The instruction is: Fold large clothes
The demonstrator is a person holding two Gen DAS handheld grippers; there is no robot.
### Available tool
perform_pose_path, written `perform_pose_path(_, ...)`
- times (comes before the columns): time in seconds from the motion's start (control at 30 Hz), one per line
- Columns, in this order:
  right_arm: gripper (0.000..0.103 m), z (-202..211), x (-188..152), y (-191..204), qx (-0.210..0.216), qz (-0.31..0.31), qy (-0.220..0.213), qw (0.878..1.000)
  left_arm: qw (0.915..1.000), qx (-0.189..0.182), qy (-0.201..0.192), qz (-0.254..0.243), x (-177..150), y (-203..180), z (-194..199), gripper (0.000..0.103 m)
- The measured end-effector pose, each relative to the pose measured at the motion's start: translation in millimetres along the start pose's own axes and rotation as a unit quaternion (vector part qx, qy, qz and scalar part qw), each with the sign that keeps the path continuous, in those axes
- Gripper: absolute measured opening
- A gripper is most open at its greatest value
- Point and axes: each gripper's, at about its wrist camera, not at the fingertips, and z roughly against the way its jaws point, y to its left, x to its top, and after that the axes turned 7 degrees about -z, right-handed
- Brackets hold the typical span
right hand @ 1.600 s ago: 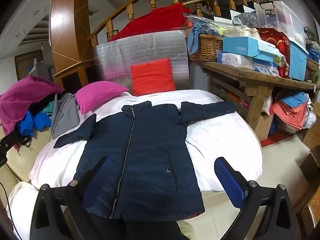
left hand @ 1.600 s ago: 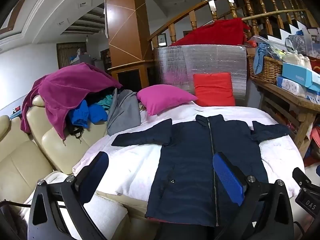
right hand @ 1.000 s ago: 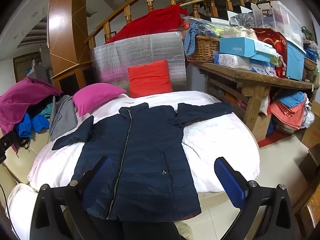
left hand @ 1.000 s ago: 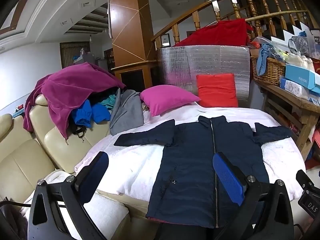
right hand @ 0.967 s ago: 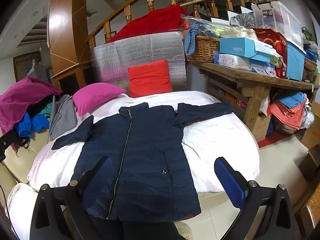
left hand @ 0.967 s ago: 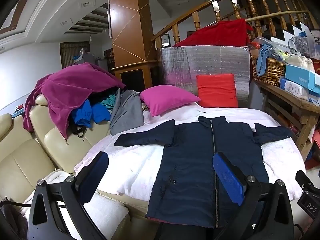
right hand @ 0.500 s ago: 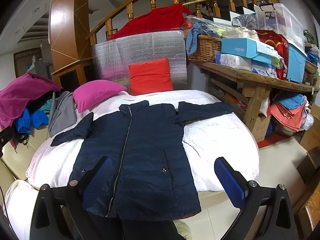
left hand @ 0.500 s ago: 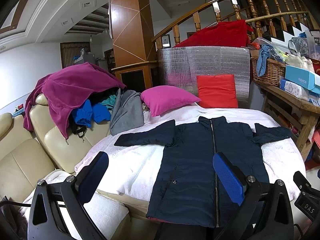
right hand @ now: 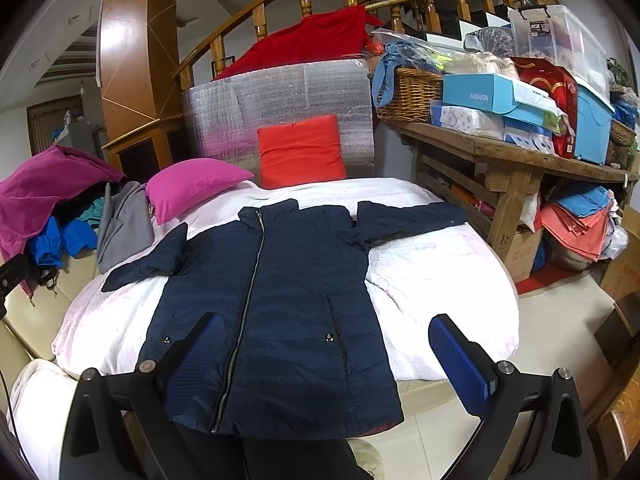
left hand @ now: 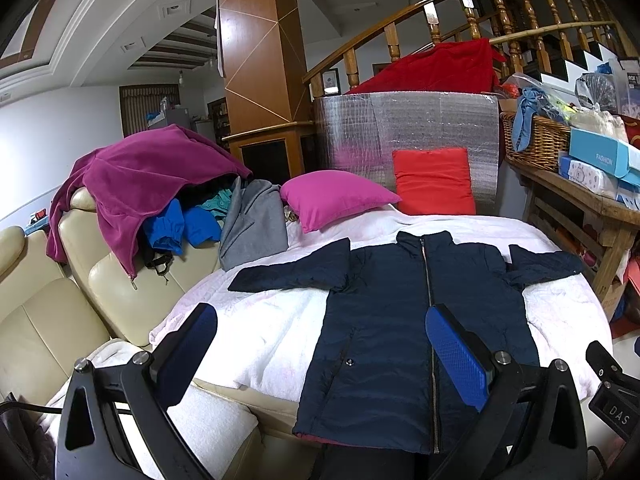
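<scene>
A navy zip-front jacket (left hand: 404,320) (right hand: 280,304) lies flat and face up on a round table under a white cover (left hand: 256,320) (right hand: 432,280), both sleeves spread out sideways and the hem hanging over the near edge. My left gripper (left hand: 324,344) hovers open before the hem, over the jacket's left half. My right gripper (right hand: 328,356) is open too, held above the hem's right half. Neither touches the cloth, and nothing sits between the blue pads.
A pink pillow (left hand: 332,196) and a red cushion (left hand: 434,180) lie at the table's far side. A cream sofa (left hand: 52,300) piled with clothes (left hand: 148,176) stands to the left. A cluttered wooden bench (right hand: 512,160) stands to the right, with tiled floor (right hand: 560,320) beside it.
Both views have drifted slightly back and up from the jacket. The jacket has not moved and both grippers stay open.
</scene>
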Motion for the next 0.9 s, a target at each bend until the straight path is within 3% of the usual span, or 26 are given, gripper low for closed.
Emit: perform_pose_path(0.9, 0.103, -4.9, -4.3, 3.3, 0.001, 0.001, 0.007, 1.0, 1.0, -0.005, 0.005, -0.002, -0.8, -0.1, -1.9, 0.103)
